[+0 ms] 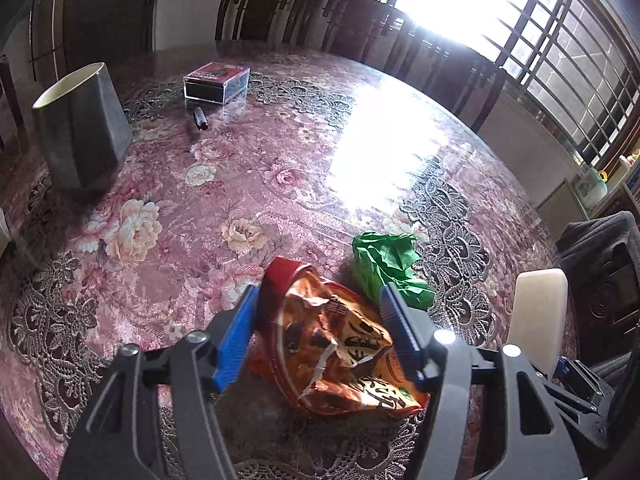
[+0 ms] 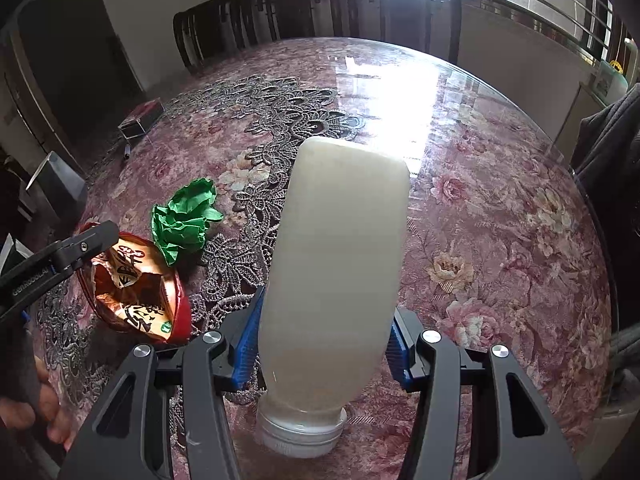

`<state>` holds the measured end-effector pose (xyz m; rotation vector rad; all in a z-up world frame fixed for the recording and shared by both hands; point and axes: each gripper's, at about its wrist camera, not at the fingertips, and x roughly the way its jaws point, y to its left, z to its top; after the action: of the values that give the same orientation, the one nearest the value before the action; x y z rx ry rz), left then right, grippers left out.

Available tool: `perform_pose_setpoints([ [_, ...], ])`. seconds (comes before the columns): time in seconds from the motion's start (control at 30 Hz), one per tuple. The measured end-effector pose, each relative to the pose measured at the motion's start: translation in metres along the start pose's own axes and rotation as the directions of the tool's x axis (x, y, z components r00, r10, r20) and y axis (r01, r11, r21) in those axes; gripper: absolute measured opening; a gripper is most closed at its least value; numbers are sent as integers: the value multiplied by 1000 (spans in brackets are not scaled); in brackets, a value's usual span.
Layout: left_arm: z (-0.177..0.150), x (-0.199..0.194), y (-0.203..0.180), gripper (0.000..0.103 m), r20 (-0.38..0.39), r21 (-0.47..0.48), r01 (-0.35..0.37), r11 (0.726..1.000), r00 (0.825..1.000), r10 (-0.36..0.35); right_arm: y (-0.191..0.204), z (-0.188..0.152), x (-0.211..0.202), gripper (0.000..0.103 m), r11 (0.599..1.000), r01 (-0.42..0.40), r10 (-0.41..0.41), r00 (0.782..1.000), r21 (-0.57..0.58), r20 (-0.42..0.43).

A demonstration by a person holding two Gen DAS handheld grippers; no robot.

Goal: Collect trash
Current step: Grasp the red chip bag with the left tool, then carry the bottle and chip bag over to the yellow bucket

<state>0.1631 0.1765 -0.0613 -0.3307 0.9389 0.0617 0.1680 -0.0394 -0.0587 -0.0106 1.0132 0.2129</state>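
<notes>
- Trash sits right in front of both tools: a torn orange snack bag (image 1: 336, 344) lies between the blue pads of the left tool (image 1: 318, 334), low on the counter (image 1: 248, 184).
- Left tool's jaws stand wide, one pad on each side of the bag; the pads look close to the foil, but whether they are pressing it I cannot tell.
- Over in the right wrist view, the right tool (image 2: 324, 350) has a milky white bottle (image 2: 336, 272) between its blue pads, cap end nearest the camera, base pointing away over the counter.
- Those pads are pressed against the bottle's sides: a firm hold, jaws parted only as far as the bottle's width.
- Just beyond the snack bag, a crumpled green paper wad (image 1: 388, 266) lies on the floral cloth, close to the bag.
- The right wrist view shows the same pair: snack bag (image 2: 136, 292) to the left with the left tool's black arm over it, green wad (image 2: 184, 220) just behind.
- Further out on the left, a dark grey bin (image 1: 80, 128) with a pale inside stands upright on the counter.
- Beyond it, a small clear-sided box (image 1: 216, 82) with a red top, and a short dark pen-like item (image 1: 200, 118) lying just in front of it.
- Dark wooden chairs (image 1: 280, 12) line the far edge, and a barred window (image 1: 560, 52) blazes white.
</notes>
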Motion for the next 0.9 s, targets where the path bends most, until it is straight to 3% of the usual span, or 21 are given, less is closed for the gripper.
perform_pose_setpoints([
  [0.23, 1, 3, 1, 44, -11, -3, 13, 1000, 1000, -13, 4, -2, 0, 52, 1000, -10, 10, 1000, -5, 1],
  [0.3, 1, -4, 1, 32, 0, 0, 23, 1000, 1000, -23, 5, -3, -1, 52, 1000, -12, 12, 1000, -7, 3],
  [0.63, -3, -33, -3, 28, 40, 15, 55, 998, 998, -56, 7, -7, -12, 52, 1000, -25, 25, 999, -12, 20],
  [0.9, -11, -72, -13, 14, 92, 58, 94, 994, 991, -99, 6, -11, -28, 52, 999, -28, 29, 998, -18, 47],
])
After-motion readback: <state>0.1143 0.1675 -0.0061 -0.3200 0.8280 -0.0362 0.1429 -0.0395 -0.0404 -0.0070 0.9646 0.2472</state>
